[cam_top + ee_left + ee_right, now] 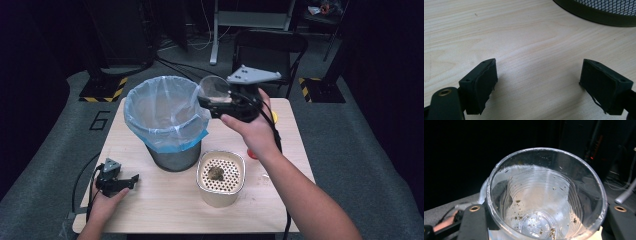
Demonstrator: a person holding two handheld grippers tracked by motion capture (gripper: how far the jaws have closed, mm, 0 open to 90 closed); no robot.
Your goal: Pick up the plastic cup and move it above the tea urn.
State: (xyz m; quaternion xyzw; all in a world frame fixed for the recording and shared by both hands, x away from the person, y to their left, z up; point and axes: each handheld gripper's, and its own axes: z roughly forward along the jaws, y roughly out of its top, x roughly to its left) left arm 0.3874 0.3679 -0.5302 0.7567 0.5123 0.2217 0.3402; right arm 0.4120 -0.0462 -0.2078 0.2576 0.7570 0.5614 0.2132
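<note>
A pale wooden table (165, 200) stood on grey carpet in a dark room, carrying a lined bin (165, 120) and a perforated strainer pot (220, 177). The right hand (255, 127) reached forward, raised, its gripper (212, 97) clamped on a clear cup (546, 195) beside the bin's rim. The left gripper (539, 82) rested low on the table near the front left corner, jaws apart, holding nothing.

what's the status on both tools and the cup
Right tool shut on clear cup, raised by bin rim. Left tool open, on table. Nothing in the way.
</note>
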